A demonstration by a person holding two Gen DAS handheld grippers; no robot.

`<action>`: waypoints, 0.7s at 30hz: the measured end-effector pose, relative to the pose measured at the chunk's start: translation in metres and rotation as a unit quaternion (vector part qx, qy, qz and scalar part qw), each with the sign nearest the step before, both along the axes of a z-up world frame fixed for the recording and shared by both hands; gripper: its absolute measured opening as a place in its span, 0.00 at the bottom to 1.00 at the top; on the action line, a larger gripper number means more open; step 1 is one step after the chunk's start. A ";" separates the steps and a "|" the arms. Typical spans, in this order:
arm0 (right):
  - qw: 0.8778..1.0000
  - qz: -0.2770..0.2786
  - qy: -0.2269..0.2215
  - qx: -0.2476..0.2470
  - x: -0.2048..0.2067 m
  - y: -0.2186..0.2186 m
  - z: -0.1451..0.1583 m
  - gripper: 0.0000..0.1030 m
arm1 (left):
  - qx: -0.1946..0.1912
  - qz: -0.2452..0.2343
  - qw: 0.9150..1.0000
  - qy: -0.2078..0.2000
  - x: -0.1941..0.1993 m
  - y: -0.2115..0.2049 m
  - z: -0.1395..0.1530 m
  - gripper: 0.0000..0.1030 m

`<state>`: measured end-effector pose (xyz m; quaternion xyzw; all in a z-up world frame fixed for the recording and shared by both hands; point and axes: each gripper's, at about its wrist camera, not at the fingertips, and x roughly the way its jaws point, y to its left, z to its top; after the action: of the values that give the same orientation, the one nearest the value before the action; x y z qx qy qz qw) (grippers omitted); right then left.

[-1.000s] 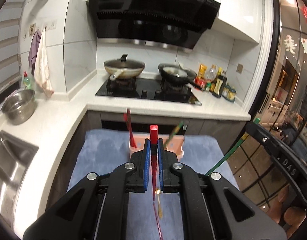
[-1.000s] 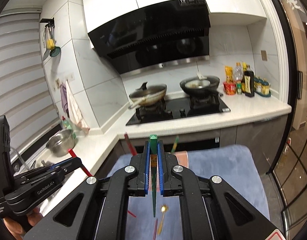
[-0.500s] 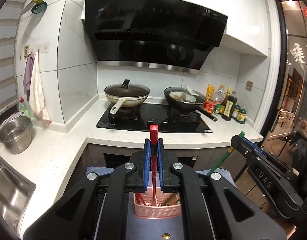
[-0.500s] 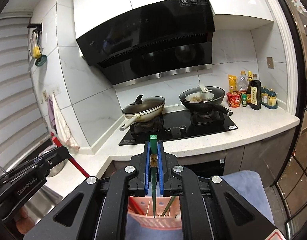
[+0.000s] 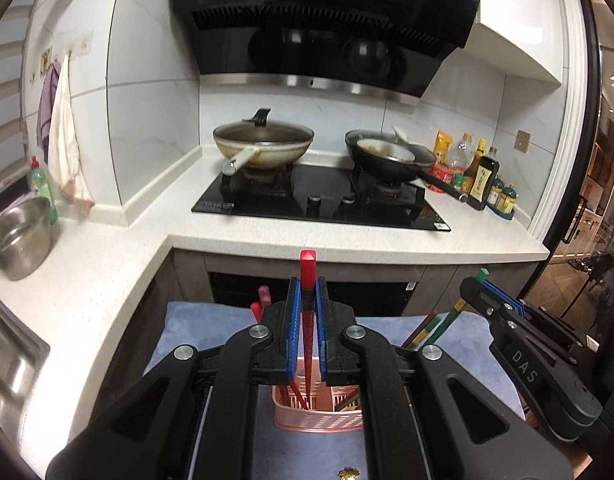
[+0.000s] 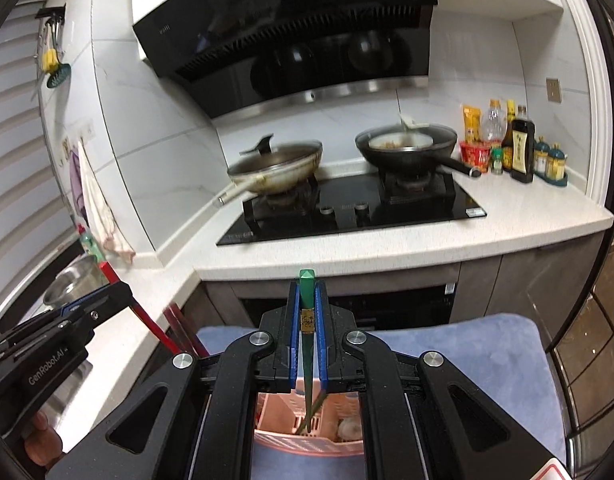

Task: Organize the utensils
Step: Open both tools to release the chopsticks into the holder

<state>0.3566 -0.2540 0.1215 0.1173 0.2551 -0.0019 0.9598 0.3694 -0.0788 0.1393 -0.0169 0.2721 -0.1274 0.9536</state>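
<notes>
Since a second ago both grippers have swung from looking down at the blue cloth to standing over the pink basket, so each chopstick now points tip-down into it — the drop, I judge, is the step in hand. The left gripper is clamped narrow on the red chopstick, whose tip sits inside the basket at the lower centre of the left view, beside other red sticks already standing there. The right gripper is pinched likewise on the green chopstick, its point reaching down among the basket's slats. Room is tight: the two tools crowd one small opening, the right one showing at the lower right of the left view, just beside the leaning green and red sticks. The blue cloth leaves open ground on the right; the counter edge lies beyond, well apart.
</notes>
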 end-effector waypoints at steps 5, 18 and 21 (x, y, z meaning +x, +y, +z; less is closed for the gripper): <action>1.000 0.000 0.007 0.002 -0.001 -0.003 -0.009 0.10 | 0.008 0.011 1.000 0.003 0.001 0.003 -0.007 0.09; 1.000 0.013 -0.014 0.008 -0.056 -0.002 0.011 0.23 | 0.027 0.030 0.999 0.002 -0.041 0.024 -0.009 0.39; 1.000 0.016 -0.009 0.013 -0.080 -0.002 0.004 0.23 | 0.035 0.028 0.999 0.010 -0.061 0.029 -0.016 0.39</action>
<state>0.2766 -0.2560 0.1255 0.1258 0.2484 0.0178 0.9603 0.3086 -0.0495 0.1234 0.0076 0.2856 -0.0905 0.9540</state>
